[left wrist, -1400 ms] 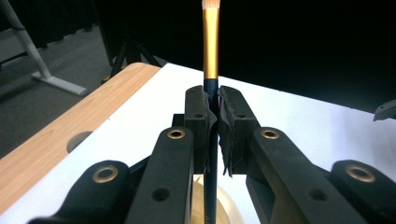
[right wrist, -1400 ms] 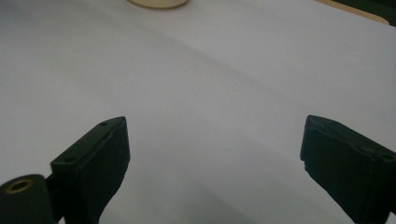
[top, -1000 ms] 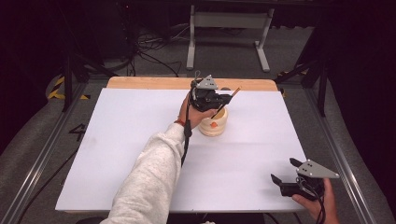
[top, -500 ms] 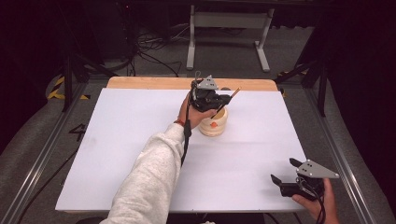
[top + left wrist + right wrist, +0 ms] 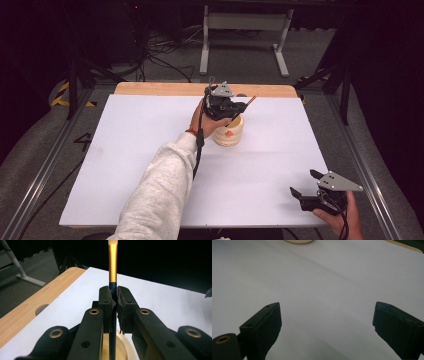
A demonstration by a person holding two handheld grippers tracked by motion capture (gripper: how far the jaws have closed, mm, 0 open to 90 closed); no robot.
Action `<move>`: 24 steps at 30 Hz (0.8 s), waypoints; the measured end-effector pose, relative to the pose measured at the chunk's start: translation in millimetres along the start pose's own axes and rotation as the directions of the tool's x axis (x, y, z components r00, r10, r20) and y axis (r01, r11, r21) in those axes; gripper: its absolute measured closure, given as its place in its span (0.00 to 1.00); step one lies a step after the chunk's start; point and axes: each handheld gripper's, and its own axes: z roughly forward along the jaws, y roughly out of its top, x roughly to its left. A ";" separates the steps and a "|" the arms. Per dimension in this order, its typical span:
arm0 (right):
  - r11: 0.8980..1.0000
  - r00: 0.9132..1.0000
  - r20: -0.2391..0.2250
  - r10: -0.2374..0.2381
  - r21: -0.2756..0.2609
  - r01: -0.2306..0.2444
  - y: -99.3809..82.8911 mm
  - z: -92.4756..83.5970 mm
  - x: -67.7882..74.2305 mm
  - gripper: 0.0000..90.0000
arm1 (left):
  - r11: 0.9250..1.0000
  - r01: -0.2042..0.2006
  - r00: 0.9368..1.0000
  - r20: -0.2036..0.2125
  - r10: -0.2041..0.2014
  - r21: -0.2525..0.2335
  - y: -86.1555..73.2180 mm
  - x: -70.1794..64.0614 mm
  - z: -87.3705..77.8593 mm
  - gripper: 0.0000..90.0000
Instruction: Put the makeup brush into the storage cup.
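Around the table (image 5: pixel 125 165) the floor is dark and cluttered — cables (image 5: pixel 165 55) lie on the grey floor beyond the far edge, a white metal stand (image 5: pixel 245 30) stands behind them, and yellow-and-black tape (image 5: pixel 62 95) marks the floor at the far left. A white sheet covers the tabletop, leaving a strip of bare wood (image 5: pixel 165 89) along the far edge; in the left gripper view that strip runs down the left side and has a round hole (image 5: pixel 41 309) in it.

Far of centre on the sheet, the left gripper (image 5: pixel 235 108) hangs just above a small cream-coloured pot (image 5: pixel 229 134), held by a hand whose light grey sleeve (image 5: pixel 160 195) crosses the sheet from the near edge. Its jaws are pressed together on a paintbrush (image 5: pixel 113 267). The brush has a dark handle, a gold metal collar above the jaws and a pale tip at the top edge of the left gripper view; in the high view it slants up and to the right, out of the pot. Its lower handle goes down inside the pot's rim (image 5: pixel 125 345), directly under the jaws. What else the pot holds cannot be told.

At the near right corner, well apart from the pot, the right gripper (image 5: pixel 301 184) rests low over the sheet in the other hand (image 5: pixel 340 217) — its jaws spread wide with nothing between them but bare white sheet.
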 end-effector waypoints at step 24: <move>1.000 1.000 0.001 0.000 0.008 0.000 0.4 0.9 0.8 0.10 | 0.997 -0.041 0.997 -0.069 0.045 0.060 -2.6 -1.2 -14.9 0.66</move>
